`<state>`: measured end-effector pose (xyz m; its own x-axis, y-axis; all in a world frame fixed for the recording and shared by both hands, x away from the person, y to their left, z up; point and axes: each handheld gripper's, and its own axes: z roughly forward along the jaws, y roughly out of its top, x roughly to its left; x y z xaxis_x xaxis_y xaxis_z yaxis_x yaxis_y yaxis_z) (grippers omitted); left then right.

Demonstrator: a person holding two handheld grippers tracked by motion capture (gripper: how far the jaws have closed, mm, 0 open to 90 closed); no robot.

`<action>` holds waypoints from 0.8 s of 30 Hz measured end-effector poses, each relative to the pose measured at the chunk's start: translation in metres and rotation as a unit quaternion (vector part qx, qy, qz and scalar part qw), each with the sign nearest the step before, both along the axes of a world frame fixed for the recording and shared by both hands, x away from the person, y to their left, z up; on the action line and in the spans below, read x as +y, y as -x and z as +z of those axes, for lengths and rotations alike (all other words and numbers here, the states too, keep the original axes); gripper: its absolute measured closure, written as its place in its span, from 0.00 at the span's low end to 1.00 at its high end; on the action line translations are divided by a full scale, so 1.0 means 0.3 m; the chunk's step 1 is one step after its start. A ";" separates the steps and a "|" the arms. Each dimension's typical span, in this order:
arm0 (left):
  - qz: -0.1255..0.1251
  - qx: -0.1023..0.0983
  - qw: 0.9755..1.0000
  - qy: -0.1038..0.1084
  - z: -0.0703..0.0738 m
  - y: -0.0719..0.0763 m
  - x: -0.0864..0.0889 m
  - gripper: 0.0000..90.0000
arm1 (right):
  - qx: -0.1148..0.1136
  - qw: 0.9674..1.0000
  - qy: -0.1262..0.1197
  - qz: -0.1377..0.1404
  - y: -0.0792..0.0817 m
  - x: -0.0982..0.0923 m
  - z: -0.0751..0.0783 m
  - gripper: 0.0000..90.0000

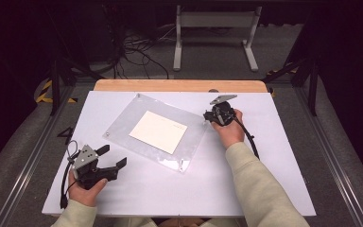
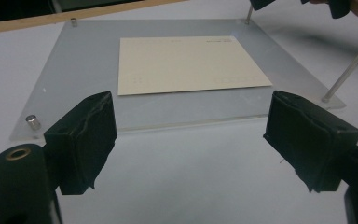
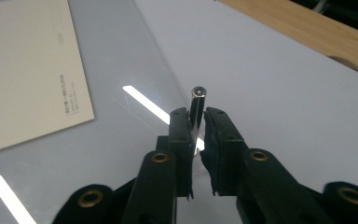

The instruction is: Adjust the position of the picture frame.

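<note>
Right gripper (image 3: 198, 135) pinched a metal pin (image 3: 197, 109) at the clear sheet's (image 1: 123, 120) corner; left gripper (image 2: 186, 135) sat spread, idle. Next, probably: lift pin straight out.

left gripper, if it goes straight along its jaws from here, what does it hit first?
Probably the near edge of the clear acrylic plate. The left gripper is open, jaws wide, with bare white table between it and that edge. The cream card lies further in. Height above the table is unclear.
</note>
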<state>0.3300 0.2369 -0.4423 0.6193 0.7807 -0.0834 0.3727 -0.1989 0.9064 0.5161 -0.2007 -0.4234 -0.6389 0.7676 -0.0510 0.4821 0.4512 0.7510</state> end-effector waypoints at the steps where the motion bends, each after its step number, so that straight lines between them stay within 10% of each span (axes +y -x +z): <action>1: 0.002 -0.001 1.000 -0.001 0.000 -0.001 0.001 0.18 | -0.003 1.000 -0.009 -0.008 0.014 -0.006 0.013 0.84; 4: 0.009 0.003 1.000 -0.008 0.000 -0.003 0.004 0.19 | -0.019 0.999 -0.030 -0.011 0.079 -0.019 0.049 0.78; 13: 0.013 0.005 1.000 -0.012 -0.001 -0.006 -0.006 0.19 | -0.027 0.992 -0.077 0.100 0.306 0.009 0.082 0.70; 20: 0.012 0.007 1.000 -0.015 -0.002 -0.008 -0.008 0.19 | -0.021 0.973 -0.095 0.208 0.502 0.103 0.063 0.62; 24: 0.011 0.007 1.000 -0.015 -0.002 -0.008 -0.009 0.19 | -0.017 0.970 -0.086 0.227 0.528 0.145 0.043 0.62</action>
